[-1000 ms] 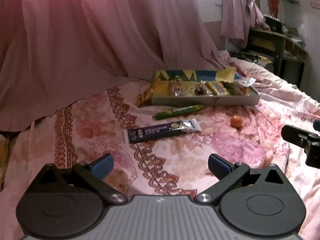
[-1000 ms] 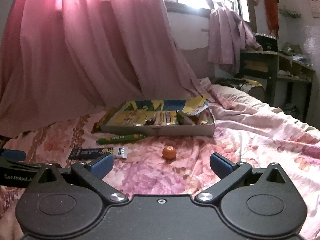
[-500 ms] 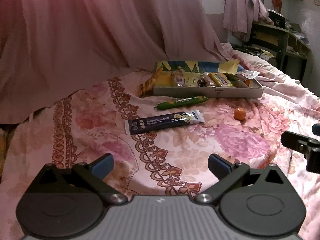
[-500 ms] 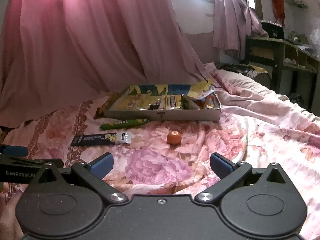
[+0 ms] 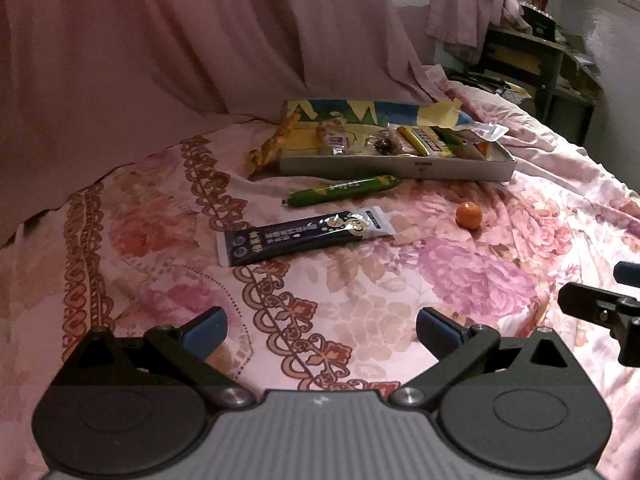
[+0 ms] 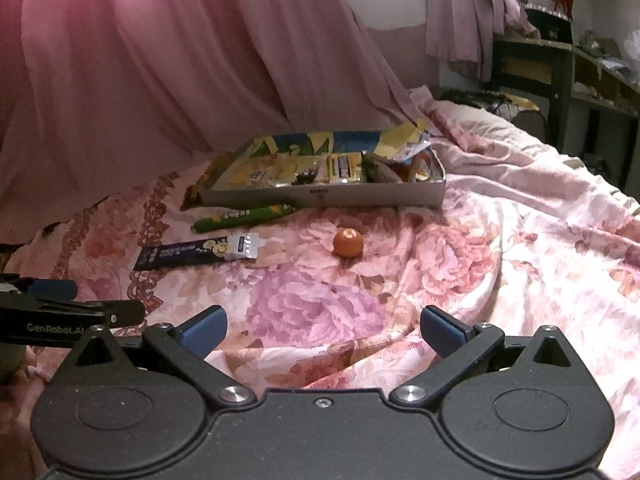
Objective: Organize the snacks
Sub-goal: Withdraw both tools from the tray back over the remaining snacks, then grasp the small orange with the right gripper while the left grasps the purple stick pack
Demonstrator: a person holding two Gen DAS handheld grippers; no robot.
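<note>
A shallow grey box (image 5: pixel 396 168) (image 6: pixel 324 196) with several snacks inside sits on the floral bedspread. In front of it lie a green stick snack (image 5: pixel 340 191) (image 6: pixel 244 218), a dark blue snack packet (image 5: pixel 304 236) (image 6: pixel 198 254) and a small orange fruit (image 5: pixel 469 215) (image 6: pixel 348 243). My left gripper (image 5: pixel 322 326) is open and empty, well short of the blue packet. My right gripper (image 6: pixel 322 326) is open and empty, short of the orange fruit. Each gripper shows at the edge of the other's view.
A pink curtain (image 5: pixel 180 40) hangs behind the box. A dark wooden desk with shelves (image 6: pixel 560 76) stands at the far right beyond the bed. The bedspread (image 6: pixel 520 240) is rumpled on the right side.
Both grippers have tilted down and moved forward over the bed, so the snacks and box look closer and lower. Both stay open. Nothing on the bed has moved.
</note>
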